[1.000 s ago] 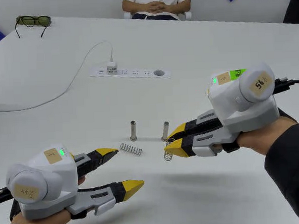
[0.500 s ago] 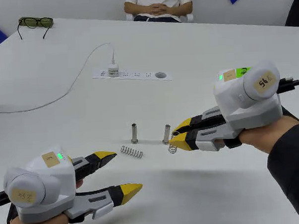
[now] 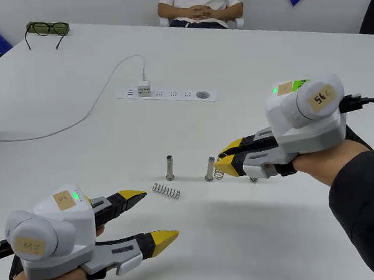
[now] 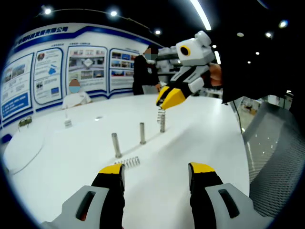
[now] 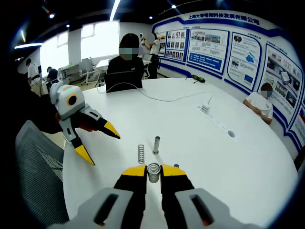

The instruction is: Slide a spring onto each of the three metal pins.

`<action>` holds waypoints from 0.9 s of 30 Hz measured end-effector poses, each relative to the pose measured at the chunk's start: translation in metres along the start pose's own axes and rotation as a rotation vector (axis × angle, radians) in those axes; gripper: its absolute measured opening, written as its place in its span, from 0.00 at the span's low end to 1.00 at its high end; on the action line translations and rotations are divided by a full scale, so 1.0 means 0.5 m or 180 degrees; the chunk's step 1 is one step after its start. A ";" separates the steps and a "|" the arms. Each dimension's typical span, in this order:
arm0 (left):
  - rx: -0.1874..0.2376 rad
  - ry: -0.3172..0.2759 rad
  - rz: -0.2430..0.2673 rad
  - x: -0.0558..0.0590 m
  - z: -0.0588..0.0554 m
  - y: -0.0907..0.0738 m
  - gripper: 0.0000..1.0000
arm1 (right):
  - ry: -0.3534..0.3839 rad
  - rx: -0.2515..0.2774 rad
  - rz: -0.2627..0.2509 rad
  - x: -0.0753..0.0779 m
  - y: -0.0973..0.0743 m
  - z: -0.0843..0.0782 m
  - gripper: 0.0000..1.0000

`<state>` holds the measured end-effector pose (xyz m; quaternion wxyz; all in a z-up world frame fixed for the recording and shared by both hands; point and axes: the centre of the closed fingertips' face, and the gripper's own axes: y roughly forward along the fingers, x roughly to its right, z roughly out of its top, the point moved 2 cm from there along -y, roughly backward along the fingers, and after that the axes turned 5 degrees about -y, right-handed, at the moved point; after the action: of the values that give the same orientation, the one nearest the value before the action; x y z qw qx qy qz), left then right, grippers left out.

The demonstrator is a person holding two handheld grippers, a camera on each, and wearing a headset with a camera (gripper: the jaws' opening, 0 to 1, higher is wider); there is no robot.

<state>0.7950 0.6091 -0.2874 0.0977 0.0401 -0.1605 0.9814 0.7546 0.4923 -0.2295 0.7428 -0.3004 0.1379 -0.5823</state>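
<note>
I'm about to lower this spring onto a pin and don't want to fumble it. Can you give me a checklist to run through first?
1. Right gripper shut on the held spring: ok.
2. Spring lined up over a pin: cannot tell; in the head view it sits just right of the nearest pin, at its top.
3. Pins upright: ok, three stand in the left gripper view.
4. Left gripper open, apart from the pins: ok.
5. Loose spring lying on the table for the next pin: ok.
</note>
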 end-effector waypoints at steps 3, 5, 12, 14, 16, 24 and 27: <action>-0.0003 -0.0002 -0.0003 -0.001 -0.001 0.000 0.55 | 0.0012 -0.0002 -0.0052 0.010 0.001 0.000 0.12; 0.0001 -0.0003 -0.0003 0.000 -0.001 0.001 0.55 | 0.0034 0.0009 -0.0084 0.018 0.002 0.002 0.12; -0.0002 0.0000 -0.0003 -0.001 -0.001 0.001 0.55 | 0.0063 0.0016 -0.0179 0.044 0.009 0.003 0.12; -0.0005 0.0001 -0.0001 -0.001 -0.002 0.001 0.55 | 0.0077 0.0032 -0.0211 0.051 0.011 0.006 0.12; -0.0005 -0.0001 0.0000 0.000 -0.002 0.001 0.55 | 0.0091 0.0044 -0.0232 0.057 0.012 0.009 0.12; -0.0013 -0.0005 0.0004 0.000 -0.003 0.003 0.55 | 0.0141 0.0062 -0.0267 0.072 0.027 0.017 0.12; -0.0010 -0.0010 0.0004 0.000 -0.004 0.003 0.55 | 0.0159 0.0058 -0.0268 0.076 0.033 0.017 0.12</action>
<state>0.7948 0.6084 -0.2896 0.0968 0.0414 -0.1622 0.9811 0.7829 0.4613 -0.2271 0.7167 -0.2844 0.1383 -0.6216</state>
